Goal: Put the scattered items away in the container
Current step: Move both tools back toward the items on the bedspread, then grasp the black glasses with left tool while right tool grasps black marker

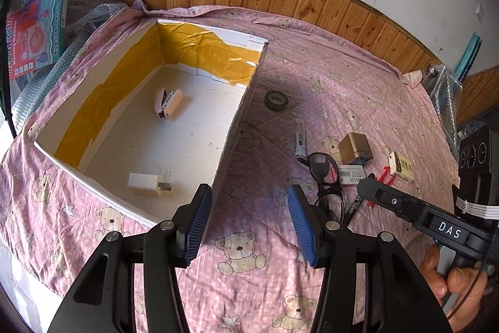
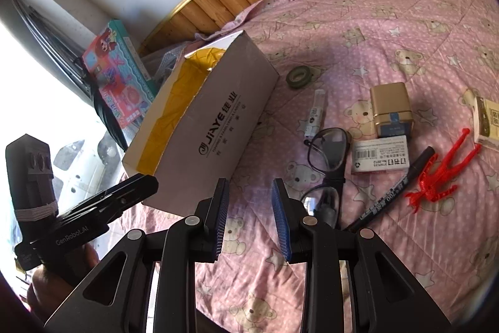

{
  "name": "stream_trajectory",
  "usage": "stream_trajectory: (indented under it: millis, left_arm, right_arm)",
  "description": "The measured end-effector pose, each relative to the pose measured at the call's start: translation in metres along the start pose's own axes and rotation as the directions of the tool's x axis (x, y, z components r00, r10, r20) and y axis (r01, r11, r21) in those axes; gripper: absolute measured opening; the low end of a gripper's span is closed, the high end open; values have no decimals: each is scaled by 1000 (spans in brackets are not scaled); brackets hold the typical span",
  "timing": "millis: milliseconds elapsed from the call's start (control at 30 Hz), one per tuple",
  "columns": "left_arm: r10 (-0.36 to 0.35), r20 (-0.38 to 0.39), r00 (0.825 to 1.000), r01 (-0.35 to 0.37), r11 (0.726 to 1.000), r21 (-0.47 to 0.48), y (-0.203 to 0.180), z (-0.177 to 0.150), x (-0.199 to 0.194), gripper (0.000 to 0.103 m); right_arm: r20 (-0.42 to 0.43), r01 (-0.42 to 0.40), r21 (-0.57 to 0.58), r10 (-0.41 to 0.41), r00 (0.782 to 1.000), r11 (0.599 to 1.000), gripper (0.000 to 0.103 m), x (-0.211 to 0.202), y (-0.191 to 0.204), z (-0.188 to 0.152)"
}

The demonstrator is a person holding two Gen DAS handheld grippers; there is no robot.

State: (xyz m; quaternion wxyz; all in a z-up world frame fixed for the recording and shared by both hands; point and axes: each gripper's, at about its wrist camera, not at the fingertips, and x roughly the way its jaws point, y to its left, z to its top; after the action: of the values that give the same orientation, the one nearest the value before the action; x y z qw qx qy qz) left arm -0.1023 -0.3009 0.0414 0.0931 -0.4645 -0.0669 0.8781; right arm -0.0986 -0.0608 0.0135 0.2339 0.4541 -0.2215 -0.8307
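Ribbed blue claw pads, quilted bedspread

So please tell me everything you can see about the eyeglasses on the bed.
The eyeglasses have a thin dark frame with clear lenses. They lie on the pink bear-print quilt, right of the cardboard box. One lens rim meets the white barcode box; the black marker lies just beside them. No gripper touches them.

We see the toy box cut off at the upper left edge, and the marker's lower end hidden behind the right gripper.
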Motion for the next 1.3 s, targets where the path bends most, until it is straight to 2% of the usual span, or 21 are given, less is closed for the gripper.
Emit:
stream_trajectory:
  millis: [200,433,733,900,967,1033,1067,1133,1200,1300]
  left_arm:
    - [-50,-32,998,51,998,48,-31,-7,13,52]
    - [-102,-151,983,114,990,78,-62,-28,59,52]
    - [-149,-217,965,175,979,105,-96,-19,107,52]
    - [-163,-241,957,196,973,122,-111,-13,134,52]
    - [-153,-254,955,190,973,127,-114,-13,146,53]
    - [-120,-237,964,159,976,152,-115,-12,153,54]
    - [-111,-249,962,152,977,151,-113,-12,159,54]
    - [-93,-270,958,132,983,128,-105,-13,168,56]
    - [-90,-281,955,121,988,95,-94,-14,173,56]
    - [-98,-271,958,125,989,84,-91,-12,173,56]
  right_arm:
    - [-7,38,46,-37,999,998,31,-10,-29,-15]
    - [-35,103,108,-100,994,989,31,-9,-59,-32]
    - [-58,197,218,-189,980,956,31,-3,-102,-22]
    - [-90,251,239,-235,968,938,31,12,-115,-12]
    - [-110,255,240,-235,966,937,31,21,-119,-9]
    - [-125,260,236,-236,964,936,29,29,-123,-8]
    - [-132,258,236,-232,964,937,29,33,-125,-7]
    - [-126,290,228,-267,955,930,24,32,-126,-3]
    - [-122,350,205,-331,936,914,24,30,-125,0]
    - [-132,365,189,-345,929,912,27,34,-126,4]
